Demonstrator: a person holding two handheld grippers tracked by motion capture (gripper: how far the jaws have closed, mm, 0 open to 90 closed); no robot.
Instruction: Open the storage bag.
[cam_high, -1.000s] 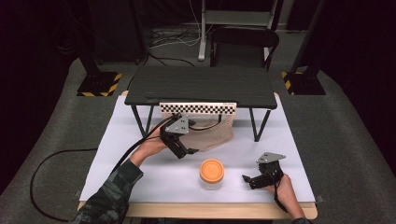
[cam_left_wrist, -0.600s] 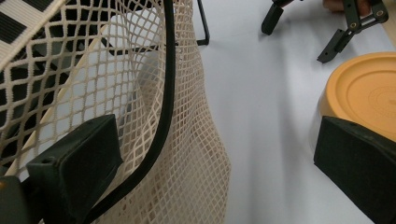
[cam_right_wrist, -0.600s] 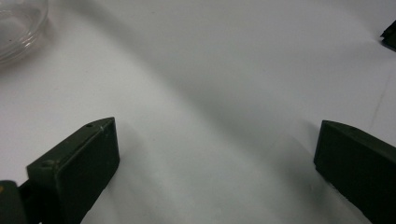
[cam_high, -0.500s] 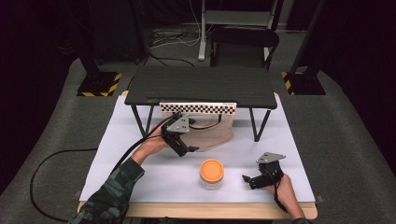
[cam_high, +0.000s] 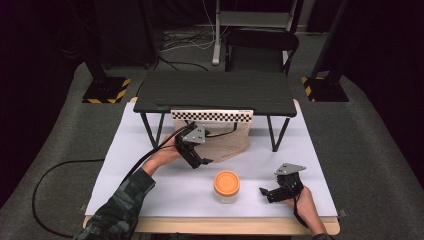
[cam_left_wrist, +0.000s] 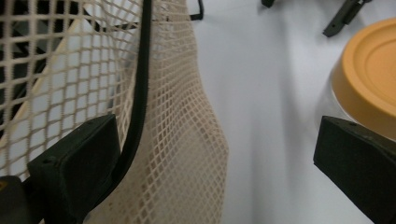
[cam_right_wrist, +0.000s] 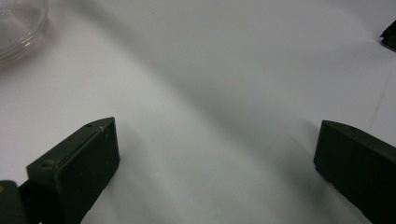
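My left tool (cam_high: 194, 150) sits with its jaws spread wide and nothing clamped between them. Just ahead of it hangs the cream open-weave mesh bag with a black drawstring trim (cam_left_wrist: 187, 140), draped from under the checker-edged front of the small dark raised shelf (cam_high: 215, 92); in the left gripper view the netting and its black cord run right against my near jaw, so I judge I am lining up to pinch the bag's rim and hold its mouth open. Whether the pad already touches the mesh I cannot quite tell from this close, blurred angle.

Off to the far side of that tool, beyond the other jaw, stands the clear glass jar with an orange round lid (cam_high: 226, 185), upright on the white-covered bench (cam_high: 125, 190), apart from the bag. It seems set there within easy reach of both tools, presumably to go into the bag.

My right tool (cam_high: 272, 192) rests low over the bench, jaws also fully apart and empty, with bare white surface between them and the jar's glass base at the far corner of its view. I read it as parked, ready to take the jar.
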